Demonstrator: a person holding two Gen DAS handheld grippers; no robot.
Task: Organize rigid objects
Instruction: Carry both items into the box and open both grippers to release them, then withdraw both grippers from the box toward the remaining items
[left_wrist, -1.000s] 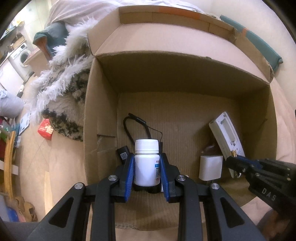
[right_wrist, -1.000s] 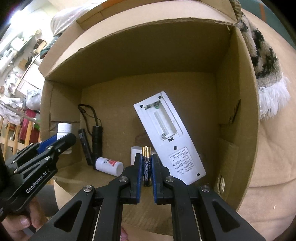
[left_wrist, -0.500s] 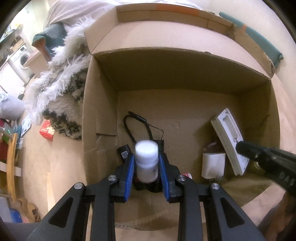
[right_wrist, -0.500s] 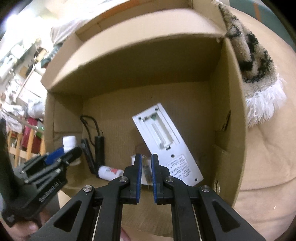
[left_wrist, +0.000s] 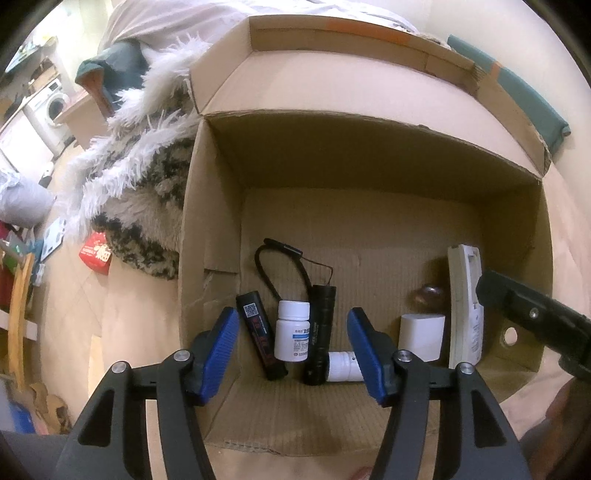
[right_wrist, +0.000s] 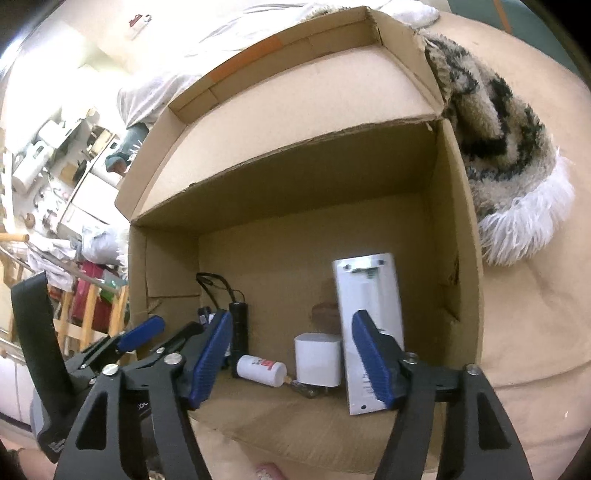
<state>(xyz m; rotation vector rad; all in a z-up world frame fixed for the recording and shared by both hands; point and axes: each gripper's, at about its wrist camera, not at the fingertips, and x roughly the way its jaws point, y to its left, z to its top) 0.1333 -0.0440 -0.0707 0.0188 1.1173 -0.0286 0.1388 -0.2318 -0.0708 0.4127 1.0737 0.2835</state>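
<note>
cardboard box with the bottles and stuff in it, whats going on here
A person is sorting small items into a cardboard box with two handheld grippers. The left gripper has just been opening; a white pill bottle now stands free between its jaws. The right gripper has also just opened and holds nothing. A white remote leans nearby.

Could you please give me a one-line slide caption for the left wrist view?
Open left gripper above a cardboard box holding a white pill bottle, flashlight and remote.

Left hand-held gripper (left_wrist: 293, 356) jaws just opening, empty, above cardboard box (left_wrist: 207, 258). White pill bottle (left_wrist: 293, 335) upright on box floor, between black stick (left_wrist: 260, 334) and flashlight (left_wrist: 319, 334).
</note>
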